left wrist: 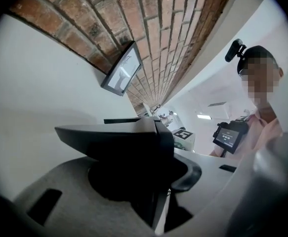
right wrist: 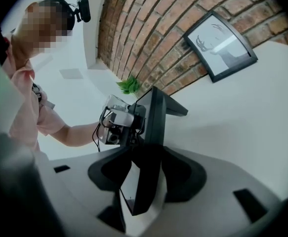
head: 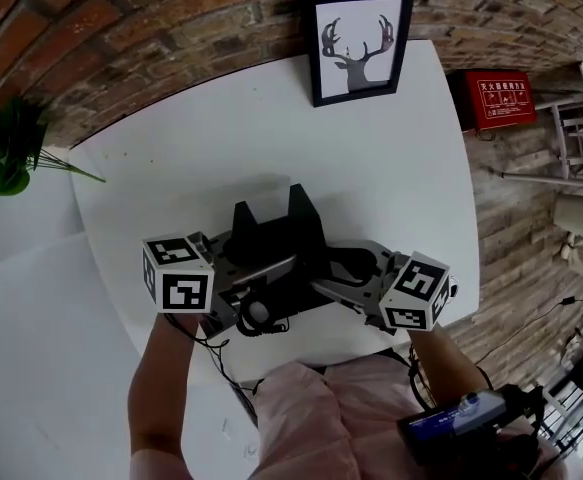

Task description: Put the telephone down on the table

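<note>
The telephone (head: pixel 271 230) is a black, angular set with two upright prongs, held over the near part of the white table (head: pixel 391 168). My left gripper (head: pixel 246 278) is shut on its left side, my right gripper (head: pixel 336 268) on its right. In the left gripper view the dark body (left wrist: pixel 119 137) fills the space between the jaws of the left gripper (left wrist: pixel 139 181). In the right gripper view a thin black edge of the telephone (right wrist: pixel 151 132) stands clamped in the right gripper (right wrist: pixel 146 174). I cannot tell whether its underside touches the table.
A framed deer picture (head: pixel 359 43) leans on the brick wall at the table's far edge. A green plant (head: pixel 11 148) stands at the left, a red box (head: pixel 501 98) on the floor at the right. The table's front edge lies just below the grippers.
</note>
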Motion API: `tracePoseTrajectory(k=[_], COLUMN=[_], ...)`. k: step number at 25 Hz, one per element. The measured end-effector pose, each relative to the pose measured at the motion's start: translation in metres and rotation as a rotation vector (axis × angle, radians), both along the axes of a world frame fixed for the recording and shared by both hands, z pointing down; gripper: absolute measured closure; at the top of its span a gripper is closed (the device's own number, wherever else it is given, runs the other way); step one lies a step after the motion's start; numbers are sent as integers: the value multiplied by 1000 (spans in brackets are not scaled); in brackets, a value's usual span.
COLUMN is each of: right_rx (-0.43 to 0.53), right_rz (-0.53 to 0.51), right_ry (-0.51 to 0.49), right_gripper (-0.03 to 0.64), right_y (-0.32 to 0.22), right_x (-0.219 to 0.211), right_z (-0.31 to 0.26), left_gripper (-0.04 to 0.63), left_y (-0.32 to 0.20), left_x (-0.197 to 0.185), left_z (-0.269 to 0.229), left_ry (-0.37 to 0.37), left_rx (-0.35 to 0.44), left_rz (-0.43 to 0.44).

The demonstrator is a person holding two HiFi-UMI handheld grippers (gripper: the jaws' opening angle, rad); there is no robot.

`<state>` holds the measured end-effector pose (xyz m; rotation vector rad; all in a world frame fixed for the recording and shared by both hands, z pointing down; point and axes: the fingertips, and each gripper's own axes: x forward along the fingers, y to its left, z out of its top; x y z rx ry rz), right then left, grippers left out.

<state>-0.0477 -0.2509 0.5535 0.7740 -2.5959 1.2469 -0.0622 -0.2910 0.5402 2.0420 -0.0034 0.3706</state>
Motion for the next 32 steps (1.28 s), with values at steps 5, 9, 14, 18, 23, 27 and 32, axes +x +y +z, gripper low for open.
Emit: tracePoseTrajectory(k=[5,9,14,18,23,27,32], right_rx=[-24,-62,-104,-113,-117,-117,-117], right_rz=[-3,-4,-17,-30,-37,-38,-37], right_ry=[24,29,38,36,18,10,9], right_gripper=[422,425,425,425,430,433,431], right_y=[-4,-7,-7,-7,-8,-8,-8], right_x=[4,3,3,2,2,2,3], right_z=[7,11,13,14,14,14,14], left_gripper=[425,425,423,417,381,280,194], left_y=[-4,-7,-7,-7,-11,-18,-18], left_x=[3,2,2,2,3,-1,-15], left_z=[9,15,17,18,19,22,25], left_ry=[10,25,34,26,10,-9,-107], left_rx=[-26,-66,-97,-98,-123,-170,-117], left_rz=[3,3,9,7,-48,-123,-143])
